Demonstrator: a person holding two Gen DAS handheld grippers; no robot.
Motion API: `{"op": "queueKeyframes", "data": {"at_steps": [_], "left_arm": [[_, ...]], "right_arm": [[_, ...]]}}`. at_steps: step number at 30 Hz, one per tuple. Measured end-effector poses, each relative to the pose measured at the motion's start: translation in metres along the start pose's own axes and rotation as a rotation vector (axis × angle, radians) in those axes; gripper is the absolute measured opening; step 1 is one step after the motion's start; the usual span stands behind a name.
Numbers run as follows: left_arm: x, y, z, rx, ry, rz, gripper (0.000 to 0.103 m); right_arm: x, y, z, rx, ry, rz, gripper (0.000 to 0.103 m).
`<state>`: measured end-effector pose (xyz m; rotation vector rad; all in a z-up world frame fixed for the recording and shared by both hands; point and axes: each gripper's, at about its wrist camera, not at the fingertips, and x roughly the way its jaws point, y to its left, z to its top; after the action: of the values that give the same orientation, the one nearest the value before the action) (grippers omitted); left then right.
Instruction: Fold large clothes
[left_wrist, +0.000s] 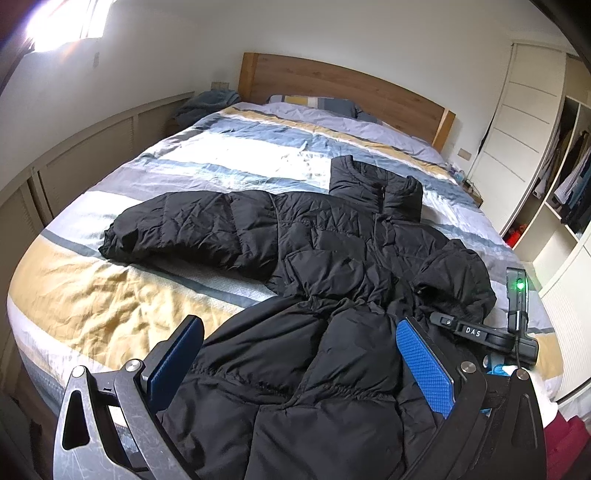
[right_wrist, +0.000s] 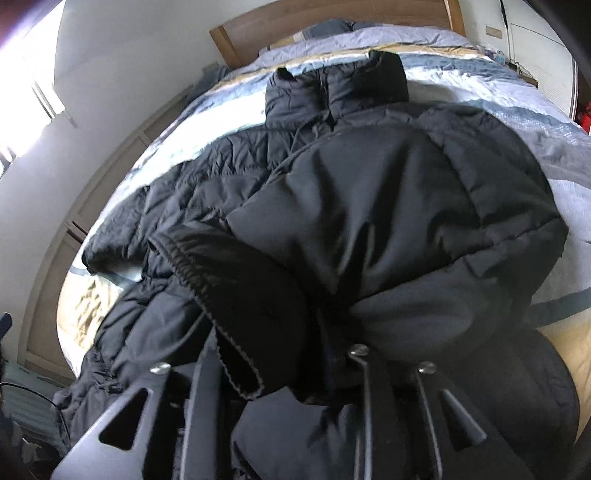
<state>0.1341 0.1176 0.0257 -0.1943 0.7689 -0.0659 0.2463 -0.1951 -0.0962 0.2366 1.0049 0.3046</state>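
A black puffer jacket (left_wrist: 325, 236) lies face up on the bed, collar (left_wrist: 373, 184) toward the headboard. One sleeve (left_wrist: 184, 229) stretches out to the left. The other sleeve (right_wrist: 369, 206) is folded in over the body. My left gripper (left_wrist: 299, 365) is open over the jacket's hem, its blue pads (left_wrist: 424, 369) wide apart with the cloth between them untouched. The right gripper (right_wrist: 284, 369) has its jaws apart with the sleeve's elastic cuff (right_wrist: 221, 295) lying between them; the pads are hidden by cloth. Its body (left_wrist: 476, 332) shows at the jacket's right edge.
The bed's striped cover (left_wrist: 221, 155) is bare left of and beyond the jacket. A wooden headboard (left_wrist: 332, 81) and a pillow (left_wrist: 314, 103) are at the far end. A low cabinet (left_wrist: 81, 155) lines the left wall. An open wardrobe (left_wrist: 569, 177) stands on the right.
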Motion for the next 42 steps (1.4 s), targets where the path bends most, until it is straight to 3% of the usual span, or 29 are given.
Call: {"op": "queueKeyframes", "data": {"at_steps": [2,6,13,18,23,29,42], "left_arm": [[0.0,-0.002,0.0,-0.003,0.005,0.003,0.102],[-0.003,-0.007,0.002,-0.029,0.008,0.001,0.102],[-0.008,-0.04,0.007,0.015,-0.006,0.033,0.102],[0.001,-0.076,0.01,0.071,0.042,0.031,0.102],[0.019,-0.118,0.014,0.136,0.064,0.011,0.102],[0.059,-0.161,0.018,0.156,0.095,-0.032,0.102],[0.186,-0.235,0.037,0.205,0.175,0.014,0.101]], "right_arm": [[0.001,0.003,-0.003,-0.008,0.002,0.012,0.051],[-0.006,0.01,-0.005,-0.015,-0.008,0.043,0.056],[-0.032,0.01,-0.006,-0.025,-0.065,0.158,0.056],[-0.062,-0.004,-0.002,-0.016,-0.139,0.204,0.056],[-0.1,-0.044,0.013,0.025,-0.235,0.142,0.056],[-0.112,-0.094,0.028,0.077,-0.269,0.019,0.056],[-0.073,-0.159,0.059,0.098,-0.247,-0.076,0.056]]}}
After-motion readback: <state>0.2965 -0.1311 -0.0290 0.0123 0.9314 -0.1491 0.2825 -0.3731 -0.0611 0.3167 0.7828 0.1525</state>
